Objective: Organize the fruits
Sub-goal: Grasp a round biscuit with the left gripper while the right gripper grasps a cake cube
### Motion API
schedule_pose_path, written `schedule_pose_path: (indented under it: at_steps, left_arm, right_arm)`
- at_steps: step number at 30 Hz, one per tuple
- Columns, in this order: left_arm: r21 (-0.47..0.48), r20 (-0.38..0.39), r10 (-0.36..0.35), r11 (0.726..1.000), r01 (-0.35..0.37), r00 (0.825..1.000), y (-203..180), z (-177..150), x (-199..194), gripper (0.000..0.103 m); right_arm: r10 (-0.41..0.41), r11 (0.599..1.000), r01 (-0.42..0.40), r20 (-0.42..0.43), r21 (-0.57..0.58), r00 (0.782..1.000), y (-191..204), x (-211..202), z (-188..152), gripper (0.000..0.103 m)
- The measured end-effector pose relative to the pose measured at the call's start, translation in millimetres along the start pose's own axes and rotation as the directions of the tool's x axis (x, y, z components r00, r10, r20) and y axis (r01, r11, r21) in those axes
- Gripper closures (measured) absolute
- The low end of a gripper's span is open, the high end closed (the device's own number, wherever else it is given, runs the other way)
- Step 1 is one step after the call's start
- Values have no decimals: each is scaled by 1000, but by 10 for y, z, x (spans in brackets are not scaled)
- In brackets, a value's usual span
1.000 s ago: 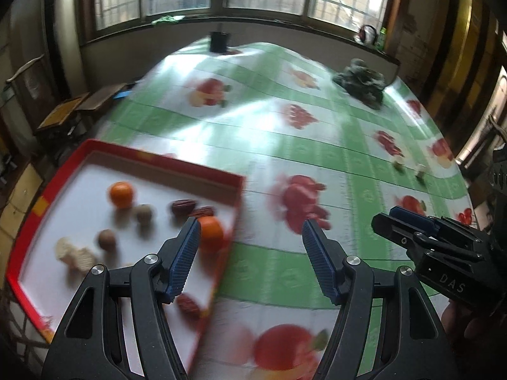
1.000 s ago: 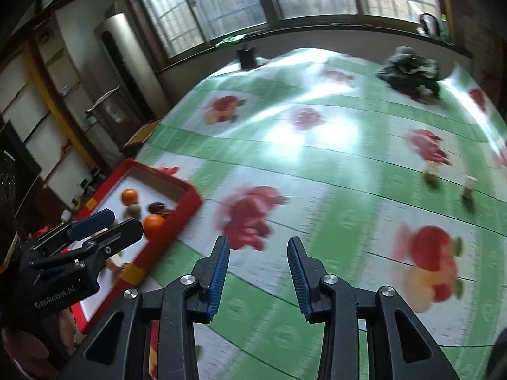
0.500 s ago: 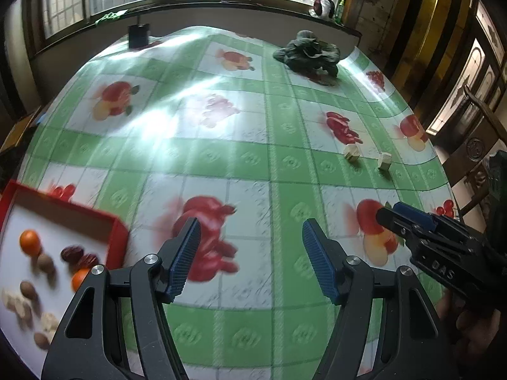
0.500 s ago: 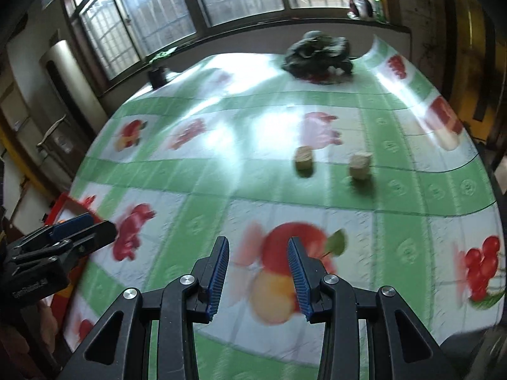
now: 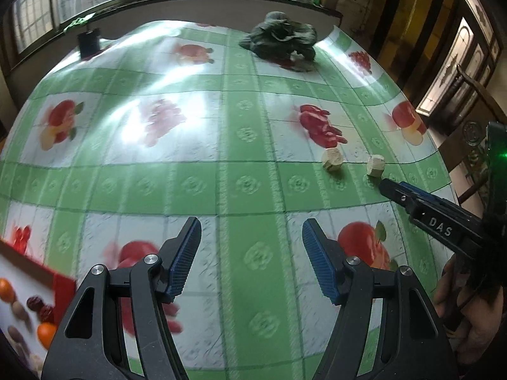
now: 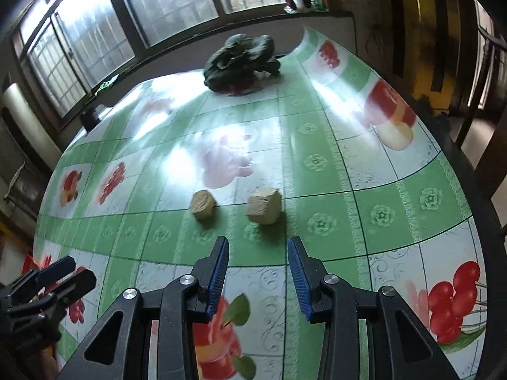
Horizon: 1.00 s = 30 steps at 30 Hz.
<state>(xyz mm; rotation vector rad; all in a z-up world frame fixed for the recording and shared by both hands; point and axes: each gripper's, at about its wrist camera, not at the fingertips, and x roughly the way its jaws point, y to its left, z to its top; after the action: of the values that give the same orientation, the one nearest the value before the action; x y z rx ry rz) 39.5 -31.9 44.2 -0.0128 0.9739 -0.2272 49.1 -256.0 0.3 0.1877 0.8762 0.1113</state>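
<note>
Two pale beige fruit chunks lie on the green fruit-print tablecloth: the right chunk and the left chunk. My right gripper is open and empty, just short of the right chunk; in the left wrist view its tip is close to that chunk. My left gripper is open and empty over bare cloth. A red-rimmed white tray at the lower left holds oranges, dark red fruits and brown ones.
A dark green cloth bundle lies at the far side of the table. A small black cup stands at the far left edge. The table's right edge drops off near wooden chairs.
Both grippers have swung right, away from the tray. The right gripper has closed in on the two beige chunks. The tray has slid to the left view's lower left corner.
</note>
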Motion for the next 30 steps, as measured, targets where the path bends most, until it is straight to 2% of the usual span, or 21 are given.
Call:
schedule_pose_path:
  at_steps: [9,11,12,19,24,29,30]
  left_arm:
    - [23,-21,-21,1000,22,1000,-204,194,261,36]
    - [28,-27,-22,999,23,999,-229,221,296,36]
    - [29,-27,-25,999,26,999,-237,235,311,36]
    - [76,-35,-53,996,55,998,-463,408,520,36]
    - [100,-51,-42,994,47,998,-589,508,705,37]
    - [100,-63,-60,993,66,996,-647,576,856,37]
    - [113,-47,-57,992,62,997,-661,580,853,37]
  right_arm:
    - [-11,1000,11,-2,-14,1000,59,292,255,66]
    - [-51,999,51,-14,-19,999,41,374,287,84]
    - [-66,998,65,-11,-22,998,27,364,292,84]
    - [-24,999,25,-23,24,999,-143,217,189,85]
    - [-94,996,94,-5,7,996,-67,197,151,85]
    - [-104,995,104,-3,15,995,-111,203,155,85]
    - [-100,995,100,-2,19,995,-126,198,154,85]
